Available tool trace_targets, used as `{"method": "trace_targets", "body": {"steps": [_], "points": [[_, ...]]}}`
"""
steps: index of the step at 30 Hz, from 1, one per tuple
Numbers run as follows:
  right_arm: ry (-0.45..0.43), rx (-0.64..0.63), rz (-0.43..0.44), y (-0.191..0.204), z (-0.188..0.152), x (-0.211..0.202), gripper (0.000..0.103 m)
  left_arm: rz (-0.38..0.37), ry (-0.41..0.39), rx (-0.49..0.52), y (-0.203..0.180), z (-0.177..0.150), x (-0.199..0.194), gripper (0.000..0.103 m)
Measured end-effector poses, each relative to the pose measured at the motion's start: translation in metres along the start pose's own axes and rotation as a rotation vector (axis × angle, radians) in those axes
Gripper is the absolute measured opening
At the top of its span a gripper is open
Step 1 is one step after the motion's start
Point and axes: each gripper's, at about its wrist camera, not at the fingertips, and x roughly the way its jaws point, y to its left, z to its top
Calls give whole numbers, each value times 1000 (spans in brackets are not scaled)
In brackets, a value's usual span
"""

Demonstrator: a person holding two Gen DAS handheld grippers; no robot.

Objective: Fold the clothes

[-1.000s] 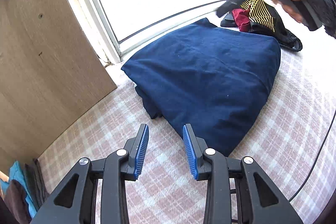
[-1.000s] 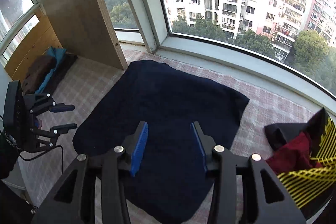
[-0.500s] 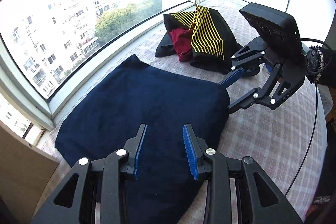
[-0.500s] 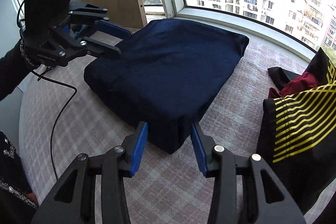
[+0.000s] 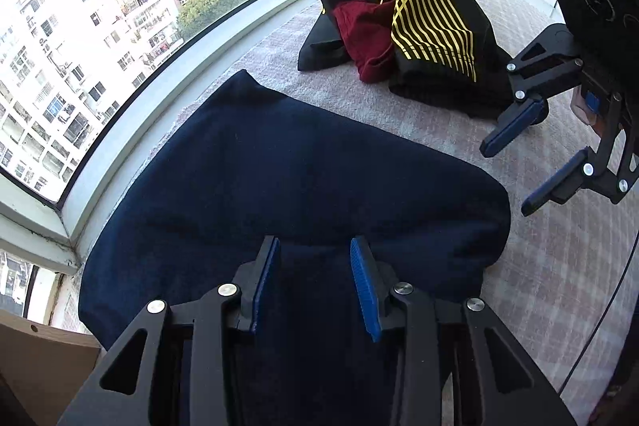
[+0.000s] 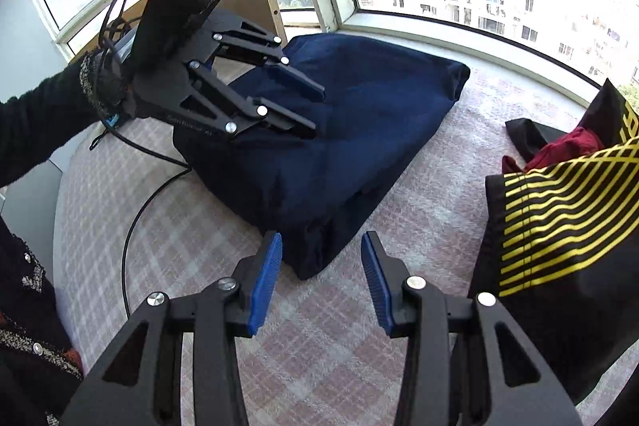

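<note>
Over last second both tools swung in on navy garment (image 5: 303,178); left tool (image 5: 315,282) gone from bare checked mat (image 6: 319,350) to low over garment's near edge, jaws parted, gripping nothing; right tool (image 6: 319,266) dropped from high overhead to corner nearest clothes pile (image 6: 567,210), also spread, empty. Garment lies as thick bundle mid-mat by window-side edge. Judgement: paired pinch for further fold, or lift of finished bundle; cannot tell which.

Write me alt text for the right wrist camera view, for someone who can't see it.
Open right tongs point at the near corner of a folded navy garment on a pink checked cover. The left tongs, also open, hover over the garment; a black and yellow striped garment lies right.
</note>
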Motion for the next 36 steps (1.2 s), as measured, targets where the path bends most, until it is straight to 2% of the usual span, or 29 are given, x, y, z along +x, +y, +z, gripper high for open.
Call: {"method": "trace_targets", "body": {"steps": [2,4,5,6,7,9,10,13,16,18,19,20,21,23,25,27,28,29,32,34,36], "points": [[-81,-30,9,13,10,-4,41,14,-24,7,-8,-15,-18,35],[-71,-42,27,20,17,8,41,9,-29,3,-11,-36,-28,38],[-19,-62,14,21,17,20,31,14,-1,3,-11,-48,-25,40],[59,-96,-37,20,13,36,24,19,27,3,-12,-61,-22,40],[95,-84,-36,13,10,42,24,20,48,-1,-11,-73,-20,40],[126,-29,-10,1,10,41,24,-14,19,-59,-3,-88,-26,41],[111,-36,-24,3,14,33,24,-27,10,-94,2,-92,-34,40],[70,-56,-46,13,22,18,24,41,-78,-148,11,-105,-64,38],[101,-57,-29,19,21,33,24,11,-157,-254,28,-120,-82,39],[121,-57,-17,23,20,43,24,7,-152,-290,34,-134,-75,39],[132,-58,-11,26,20,48,24,0,-116,-297,36,-141,-61,39],[142,-58,-5,28,19,53,24,-7,-80,-304,37,-148,-48,42],[137,-43,11,27,16,53,24,-15,-52,-315,40,-154,-37,50],[144,24,47,20,22,47,24,-47,-70,-377,52,-154,-43,56],[96,60,18,11,36,33,26,-69,-91,-432,64,-153,-50,56],[27,94,-57,-2,53,19,54,8,-109,-415,73,-138,-59,54],[3,123,-91,-13,62,17,57,43,-108,-413,80,-130,-61,54],[-17,154,-124,-24,71,16,57,79,-108,-411,87,-121,-62,54],[-52,274,-134,-62,94,29,57,163,-113,-427,111,-92,-54,56],[-28,328,-138,-85,105,48,57,194,-106,-412,127,-74,-39,57],[29,355,-152,-103,114,70,57,182,-88,-413,144,-62,-24,57]]}}
